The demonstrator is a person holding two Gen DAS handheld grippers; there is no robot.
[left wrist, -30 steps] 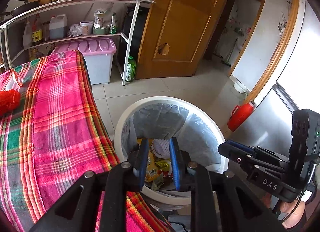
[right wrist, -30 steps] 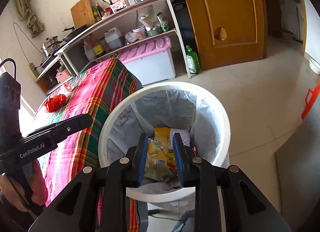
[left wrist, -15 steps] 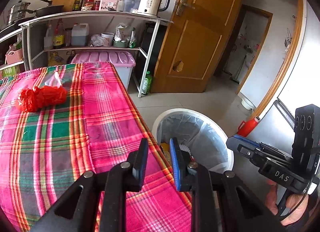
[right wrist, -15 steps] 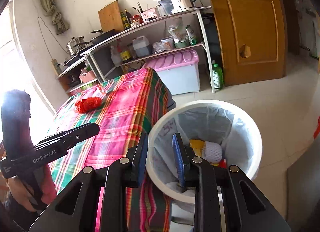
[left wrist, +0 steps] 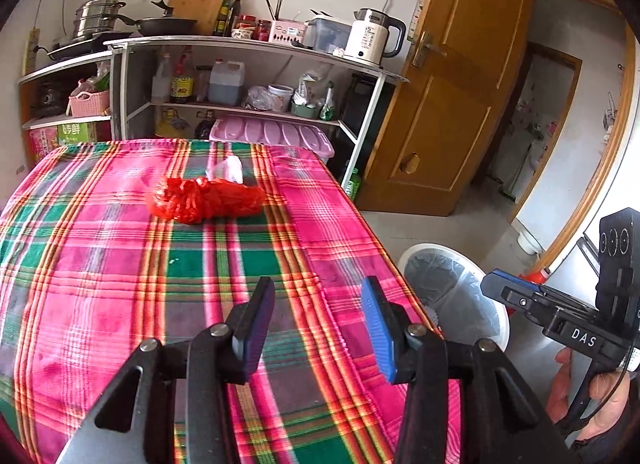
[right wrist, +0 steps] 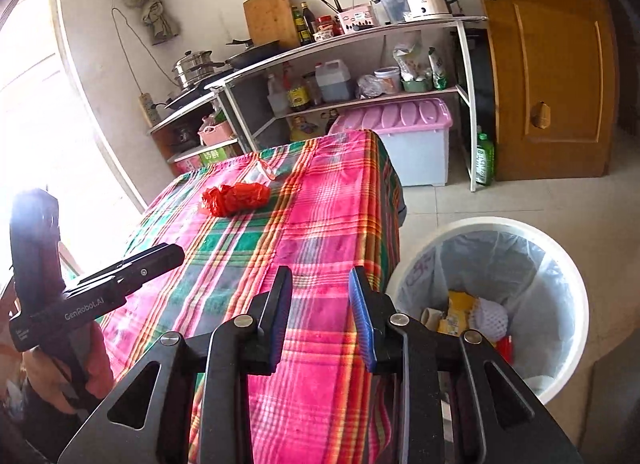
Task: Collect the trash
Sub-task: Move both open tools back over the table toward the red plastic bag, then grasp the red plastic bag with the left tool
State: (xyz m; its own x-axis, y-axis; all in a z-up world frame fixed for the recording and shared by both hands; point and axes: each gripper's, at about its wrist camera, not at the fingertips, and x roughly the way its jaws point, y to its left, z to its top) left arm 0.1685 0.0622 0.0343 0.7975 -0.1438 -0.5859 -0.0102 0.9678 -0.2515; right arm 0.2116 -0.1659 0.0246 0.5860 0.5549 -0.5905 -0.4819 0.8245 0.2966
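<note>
Two handheld grippers swing away from the white bin (right wrist: 492,224) and over the plaid-covered table (left wrist: 100,264), which a second ago filled only the left edge of both views while the bin lay directly below the fingers. That shift suggests the last drop is done and the next piece is being lined up.

Taking the bin as the landmark: far to its left and toward the table's far end lies a crumpled red plastic bag (left wrist: 204,200), with a scrap of clear plastic wrap (left wrist: 226,170) just behind it, touching or nearly so. These look like the remaining trash on the cloth.

Nearer the bin, over the table's near end, the left gripper (left wrist: 316,318) points toward the red bag, still well short of it; its jaws have just been opening and now stand roughly half apart with nothing between them. The right gripper (right wrist: 320,314), just left of the bin's rim, has likewise just been opening, and its blue pads (right wrist: 360,320) are parted and empty.

The bin itself stands on the tiled floor beside the table's right edge, lined with a pale translucent bag (right wrist: 532,260). Inside lie yellow wrappers (right wrist: 454,316), a white foam fruit net (right wrist: 490,314), something red at the bottom and other scraps too jumbled to name.
</note>
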